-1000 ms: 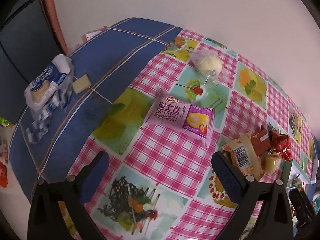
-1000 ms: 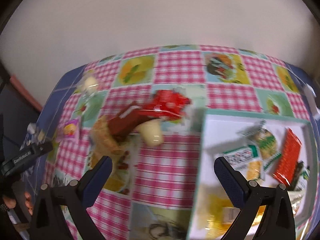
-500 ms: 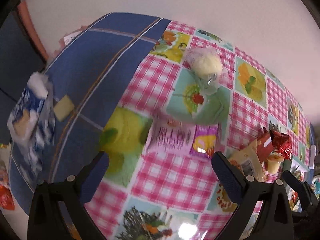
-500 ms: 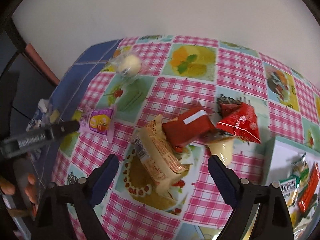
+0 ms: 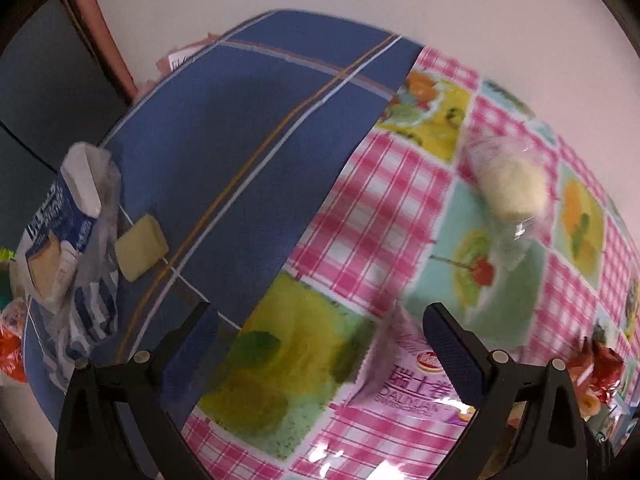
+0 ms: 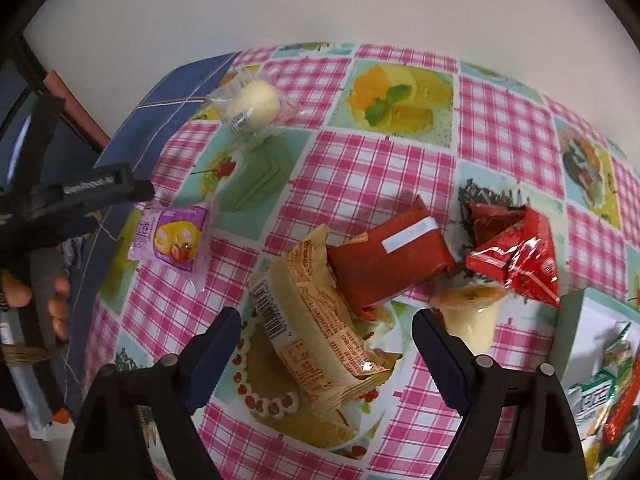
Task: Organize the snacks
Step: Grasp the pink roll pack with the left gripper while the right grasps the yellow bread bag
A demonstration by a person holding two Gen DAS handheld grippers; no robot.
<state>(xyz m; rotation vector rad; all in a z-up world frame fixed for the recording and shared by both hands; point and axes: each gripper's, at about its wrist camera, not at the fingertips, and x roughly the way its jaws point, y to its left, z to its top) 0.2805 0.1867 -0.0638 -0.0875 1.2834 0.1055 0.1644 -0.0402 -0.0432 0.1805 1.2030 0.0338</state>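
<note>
My left gripper is spread wide above the tablecloth, its right finger over the pink Swiss roll packet, nothing pinched. Right of that packet, my right gripper is closing with its fingers apart astride the tan wafer pack, pads not touching. The red packet overlaps the wafer pack's far end.

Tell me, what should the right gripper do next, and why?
Probably lower a little further and let the closing jaws meet on the tan packet. The right gripper hangs over it with the packet lying between the jaws, not yet pressed, and the tray that already holds snacks sits close by on the right.
</note>
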